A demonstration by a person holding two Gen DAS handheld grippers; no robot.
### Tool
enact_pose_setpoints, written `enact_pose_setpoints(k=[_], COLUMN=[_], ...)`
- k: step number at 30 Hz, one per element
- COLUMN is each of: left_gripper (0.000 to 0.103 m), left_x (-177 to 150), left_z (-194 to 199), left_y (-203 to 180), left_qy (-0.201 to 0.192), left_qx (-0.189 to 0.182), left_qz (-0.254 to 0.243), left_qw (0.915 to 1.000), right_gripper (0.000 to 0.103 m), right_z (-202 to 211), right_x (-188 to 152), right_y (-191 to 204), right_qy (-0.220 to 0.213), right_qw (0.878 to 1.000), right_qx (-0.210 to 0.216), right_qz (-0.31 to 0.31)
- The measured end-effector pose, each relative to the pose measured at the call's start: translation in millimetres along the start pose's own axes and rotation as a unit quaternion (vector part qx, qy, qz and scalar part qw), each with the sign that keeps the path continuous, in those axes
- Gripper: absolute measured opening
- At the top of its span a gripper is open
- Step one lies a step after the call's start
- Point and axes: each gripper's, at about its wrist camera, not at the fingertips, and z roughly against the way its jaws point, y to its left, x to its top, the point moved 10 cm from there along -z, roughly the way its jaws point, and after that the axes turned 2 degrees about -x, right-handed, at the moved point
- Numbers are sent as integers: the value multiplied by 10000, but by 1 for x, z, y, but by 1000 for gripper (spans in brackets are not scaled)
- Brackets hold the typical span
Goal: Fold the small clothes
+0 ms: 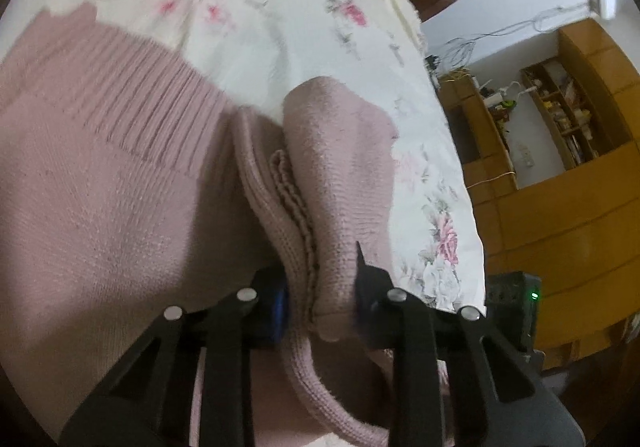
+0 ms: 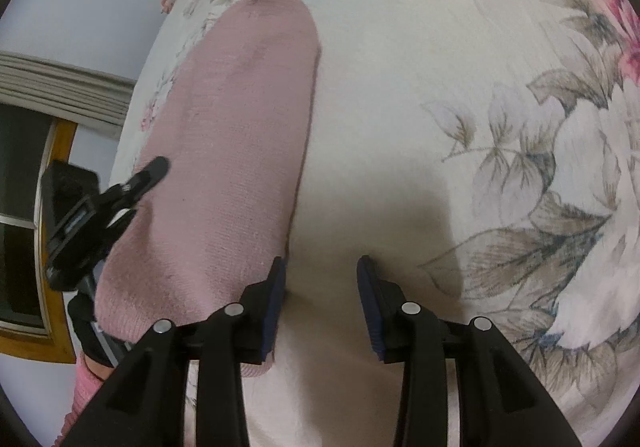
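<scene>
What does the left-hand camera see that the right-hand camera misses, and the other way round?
Only the left wrist view shows the left gripper shut on a bunched fold of the pink knitted garment, the ribbed band and the wooden shelves across the room.

Only the right wrist view shows the right gripper open above bare sheet, a smooth pink panel lying flat, and the left gripper seen from the side at the panel's edge.

Both show the pink knit and the floral bedsheet.
</scene>
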Motion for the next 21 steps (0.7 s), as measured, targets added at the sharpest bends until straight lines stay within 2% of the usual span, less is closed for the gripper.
enact_pose_setpoints(k=[4, 7, 15, 21], left_gripper=[24, 24, 24, 23], left_x=[8, 13, 33, 52], left_z=[26, 47, 105, 135], left_y=[-12, -11, 27, 67], left_qy=[-246, -315, -612, -721], left_qx=[-258, -308, -25, 185], left_qz=[-186, -312, -245, -5], left_qw=[9992, 9985, 9978, 9972], right_gripper=[39, 40, 44, 47], right_z=[3, 4, -4, -14], right_x=[-5, -7, -17, -27], right_y=[-3, 4, 45, 86], right_qy=[-17, -71, -107, -43], right_qw=[10000, 9997, 9964, 9926], right_qx=[30, -58, -84, 195], right_qz=[17, 209, 837, 1195])
